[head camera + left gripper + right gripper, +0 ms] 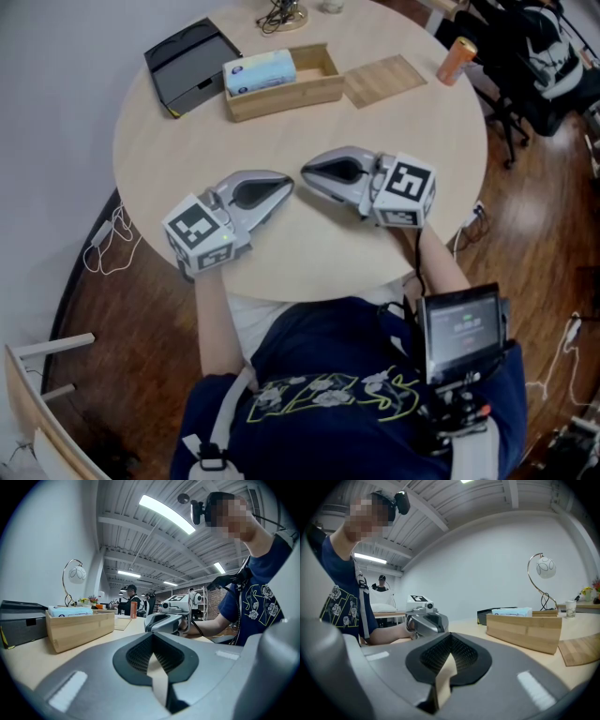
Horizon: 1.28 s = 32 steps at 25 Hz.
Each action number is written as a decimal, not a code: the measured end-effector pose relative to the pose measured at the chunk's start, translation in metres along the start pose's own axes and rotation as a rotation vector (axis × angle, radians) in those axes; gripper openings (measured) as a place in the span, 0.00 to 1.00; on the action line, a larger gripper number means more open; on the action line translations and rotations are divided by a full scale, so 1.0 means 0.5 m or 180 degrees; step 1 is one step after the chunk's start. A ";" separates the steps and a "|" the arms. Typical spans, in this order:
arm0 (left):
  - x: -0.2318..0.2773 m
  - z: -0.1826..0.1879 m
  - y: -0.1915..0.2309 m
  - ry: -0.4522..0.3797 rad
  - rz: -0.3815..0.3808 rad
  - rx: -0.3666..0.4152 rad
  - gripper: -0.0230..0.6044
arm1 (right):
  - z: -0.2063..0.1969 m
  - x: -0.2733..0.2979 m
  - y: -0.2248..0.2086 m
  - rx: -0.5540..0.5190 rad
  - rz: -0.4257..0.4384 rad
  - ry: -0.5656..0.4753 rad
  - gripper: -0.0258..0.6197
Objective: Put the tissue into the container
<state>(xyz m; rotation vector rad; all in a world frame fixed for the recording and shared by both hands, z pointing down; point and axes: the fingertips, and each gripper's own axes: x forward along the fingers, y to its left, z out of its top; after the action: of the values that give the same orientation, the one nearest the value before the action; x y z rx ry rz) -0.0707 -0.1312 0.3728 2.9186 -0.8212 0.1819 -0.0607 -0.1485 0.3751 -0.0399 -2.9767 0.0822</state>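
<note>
Tissue pack (260, 71) lying flat in one wooden container's (319, 89) left end, long axis along the box, far across one round pale surface (309, 248) above wood floor (525, 234) beside a white wall (487, 564), with one black box (190, 64), one wooden board (384, 80), one orange can (457, 59), left gripper (281, 187) and right gripper (311, 172) both resting, fingers clenched empty.

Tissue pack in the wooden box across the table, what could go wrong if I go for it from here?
1. The tissue pack fills the left end of the wooden box; opened jaws may catch a wall and drag the box.
2. The left hand-held gripper and right hand-held gripper rest shut, tips nearly meeting; they could knock together on lift-off.
3. A wide right reach might tip the orange can near the table's edge.
</note>
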 end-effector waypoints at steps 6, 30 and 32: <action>-0.001 -0.001 0.001 0.0000 0.0000 -0.0002 0.04 | 0.000 0.001 0.000 -0.0007 0.0000 -0.0001 0.04; 0.001 -0.002 0.001 -0.0006 -0.0002 -0.0002 0.04 | -0.002 0.003 0.015 -0.0033 0.0169 0.0013 0.04; 0.001 -0.001 0.002 -0.0001 0.0002 -0.0004 0.04 | -0.001 0.003 0.014 -0.0035 0.0171 0.0008 0.04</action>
<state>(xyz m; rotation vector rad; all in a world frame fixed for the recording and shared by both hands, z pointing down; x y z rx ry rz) -0.0709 -0.1322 0.3737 2.9172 -0.8219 0.1809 -0.0618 -0.1415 0.3755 -0.1213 -2.9740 0.0722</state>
